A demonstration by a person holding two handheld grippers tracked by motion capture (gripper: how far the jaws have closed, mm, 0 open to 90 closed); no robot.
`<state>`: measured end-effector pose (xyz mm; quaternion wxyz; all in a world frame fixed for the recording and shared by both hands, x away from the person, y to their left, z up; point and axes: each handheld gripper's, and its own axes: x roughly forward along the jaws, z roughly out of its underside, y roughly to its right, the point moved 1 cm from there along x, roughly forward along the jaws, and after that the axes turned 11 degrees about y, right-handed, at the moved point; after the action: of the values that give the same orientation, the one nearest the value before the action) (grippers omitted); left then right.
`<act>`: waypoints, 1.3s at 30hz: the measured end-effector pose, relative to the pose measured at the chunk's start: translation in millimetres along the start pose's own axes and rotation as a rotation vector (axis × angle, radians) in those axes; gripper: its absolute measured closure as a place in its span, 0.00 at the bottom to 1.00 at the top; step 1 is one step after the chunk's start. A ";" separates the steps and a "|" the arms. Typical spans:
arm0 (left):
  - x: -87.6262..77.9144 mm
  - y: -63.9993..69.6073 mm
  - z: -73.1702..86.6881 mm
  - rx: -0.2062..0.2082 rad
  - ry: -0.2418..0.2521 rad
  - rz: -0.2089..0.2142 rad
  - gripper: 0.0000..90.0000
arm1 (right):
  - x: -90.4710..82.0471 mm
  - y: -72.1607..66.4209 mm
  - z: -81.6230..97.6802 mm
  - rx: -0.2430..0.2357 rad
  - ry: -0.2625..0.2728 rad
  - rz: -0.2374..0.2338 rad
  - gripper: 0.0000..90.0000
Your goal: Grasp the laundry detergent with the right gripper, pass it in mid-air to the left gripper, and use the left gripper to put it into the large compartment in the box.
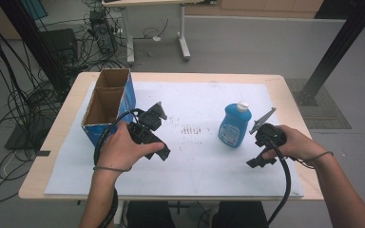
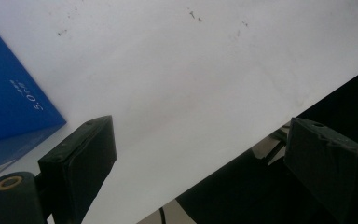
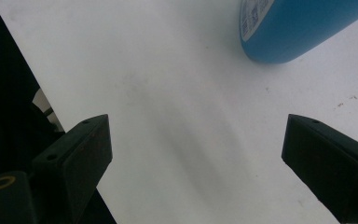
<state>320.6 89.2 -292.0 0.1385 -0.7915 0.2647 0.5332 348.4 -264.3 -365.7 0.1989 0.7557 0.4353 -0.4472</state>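
On the desk [image 1: 57, 142], one blue bottle [image 1: 234, 125] stands upright right of the box [image 1: 108, 105]. Left gripper [image 1: 164, 154] beside the box: jaws wide, empty. Right gripper [image 1: 255, 162] just right of the bottle: jaws wide, empty.

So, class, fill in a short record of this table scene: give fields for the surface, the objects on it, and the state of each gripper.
surface: white sheet on a light wooden table
bottle: blue plastic bottle with a white cap, upright, right of centre
box: blue cardboard box with two open compartments, on the left
left gripper: jaws open, nothing between them
right gripper: jaws open, nothing between them, beside the bottle
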 end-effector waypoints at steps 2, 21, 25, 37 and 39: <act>0.7 0.1 0.5 -0.006 0.008 0.005 0.10 | 1.1 0.6 1.3 0.011 -0.002 0.004 0.09; 9.0 -0.2 8.2 -0.055 0.045 0.016 0.10 | 0.8 16.2 19.6 0.093 0.036 0.056 0.09; 11.3 -0.9 10.4 -0.063 0.047 0.017 0.10 | 0.6 17.4 22.3 0.102 0.040 0.062 0.09; 10.0 1.1 10.0 -0.067 0.069 0.009 0.10 | -0.1 24.4 26.4 0.108 0.070 0.086 0.09; 10.1 0.8 10.1 -0.067 0.073 0.007 0.10 | 0.9 26.0 27.2 0.117 0.076 0.091 0.09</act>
<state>315.3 90.9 -305.2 0.1002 -0.8137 0.2546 0.5129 356.6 -296.7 -382.9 0.1577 0.8014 0.3810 -0.4334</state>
